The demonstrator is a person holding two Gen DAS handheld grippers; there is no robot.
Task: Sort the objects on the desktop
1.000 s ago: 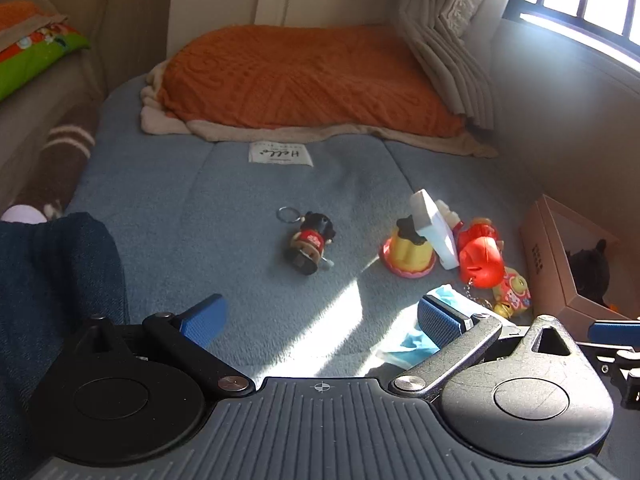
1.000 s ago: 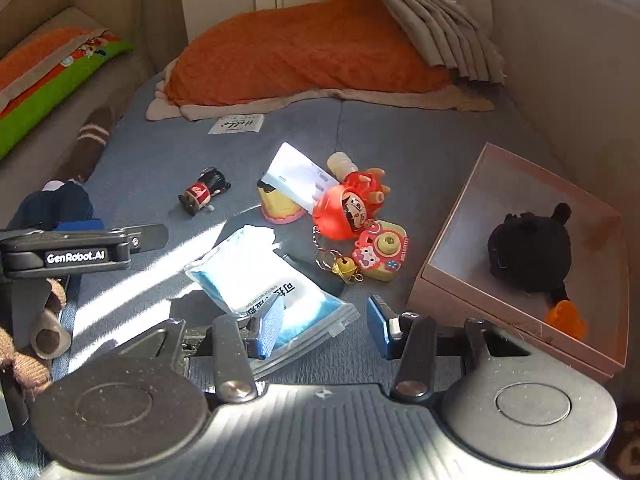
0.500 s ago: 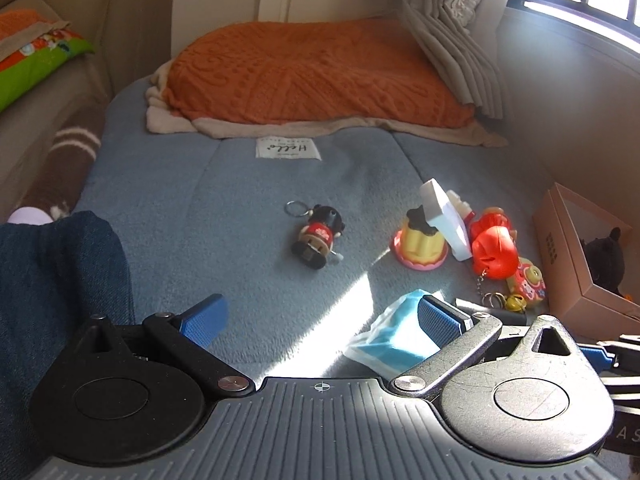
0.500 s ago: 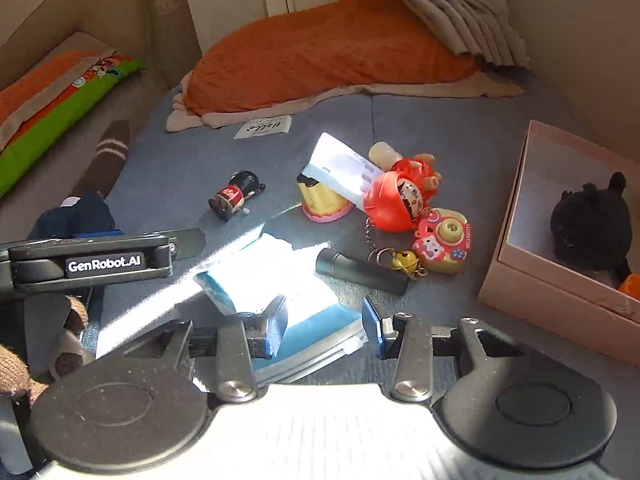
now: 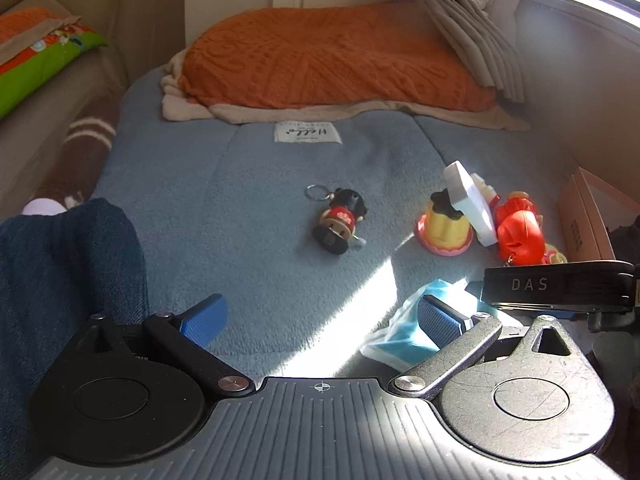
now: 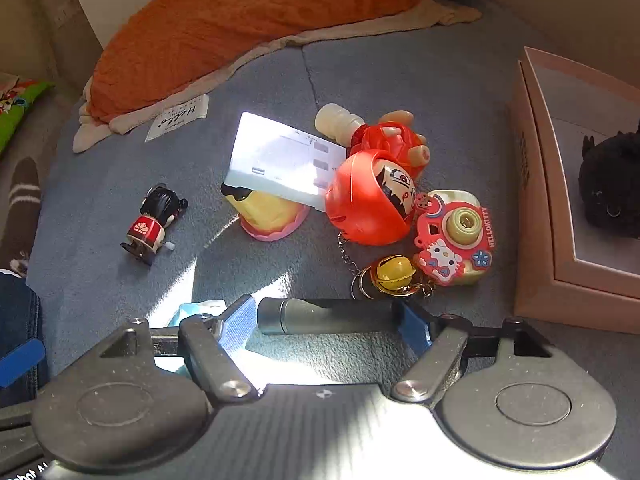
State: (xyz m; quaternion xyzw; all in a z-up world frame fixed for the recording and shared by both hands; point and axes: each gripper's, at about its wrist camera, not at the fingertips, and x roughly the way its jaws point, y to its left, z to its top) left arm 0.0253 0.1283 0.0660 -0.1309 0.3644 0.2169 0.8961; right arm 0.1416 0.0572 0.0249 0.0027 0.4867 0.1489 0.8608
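"Hello" – blanket label (image 5: 308,133); "DAS" – right hand-held gripper (image 5: 558,285); seemingly "HELLOKITTY" – toy camera (image 6: 454,237).

The right gripper (image 6: 326,322), black-armed with blue ribbed pads, points steeply down at the blue blanket, its jaws opening wide on either side of a dark grey cylindrical flashlight (image 6: 328,316) without pressing it. The left gripper (image 5: 320,318), of the same make, hovers tilted downward, jaws spread and empty.

Ahead of the left jaws lies bare blue blanket (image 5: 248,208); a dark metal flashlight (image 6: 326,316) (lying crosswise) spans the right jaws' gap.
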